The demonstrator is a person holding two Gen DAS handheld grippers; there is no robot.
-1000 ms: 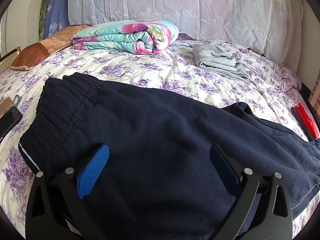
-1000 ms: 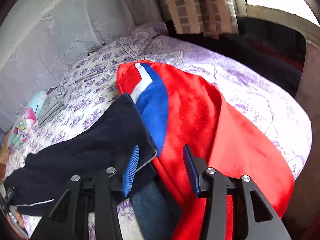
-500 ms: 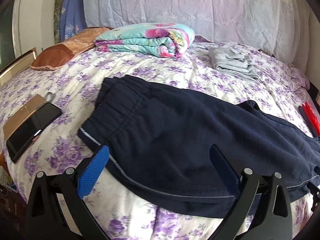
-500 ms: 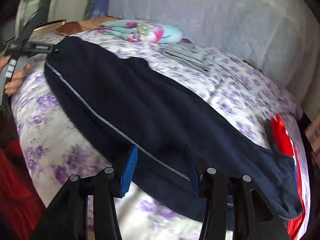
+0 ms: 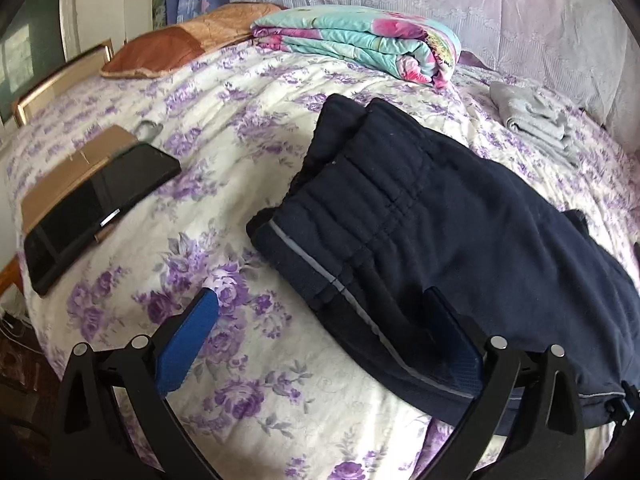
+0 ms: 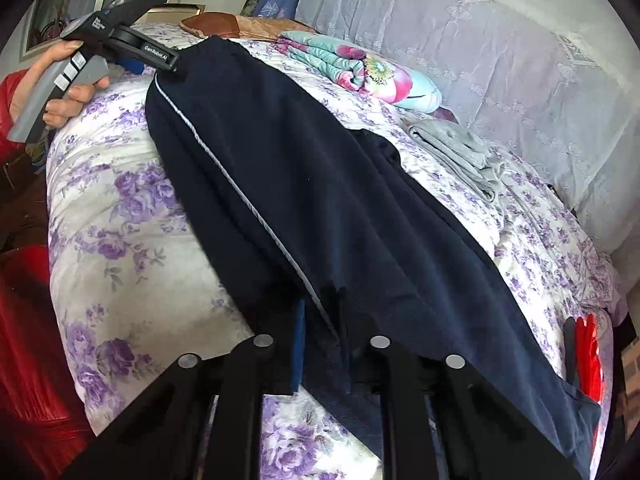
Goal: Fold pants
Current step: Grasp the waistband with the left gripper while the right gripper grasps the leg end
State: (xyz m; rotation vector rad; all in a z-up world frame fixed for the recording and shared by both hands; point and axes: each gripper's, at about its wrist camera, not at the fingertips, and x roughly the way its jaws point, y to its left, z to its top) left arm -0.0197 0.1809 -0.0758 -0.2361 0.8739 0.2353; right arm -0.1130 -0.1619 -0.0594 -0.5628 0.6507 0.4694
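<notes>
gripping pants (image 6: pixel 360 208) hem edge, right gripper (image 6: pixel 320 320) clamped; left gripper (image 5: pixel 320 312) apart at waistband, 12 o'clock. next: clamp waistband.

A bed (image 5: pixel 280 392) with purple-flowered cover fills the frame; a white lace drape (image 5: pixel 460 4) hangs across the top, and daylight falls from a window (image 5: pixel 16 60) at upper left.

My left camera sat low and close over the waistband, facing the headboard; my right looked along the pants (image 6: pixel 340 208); both shared the quilt (image 5: pixel 360 44).
</notes>
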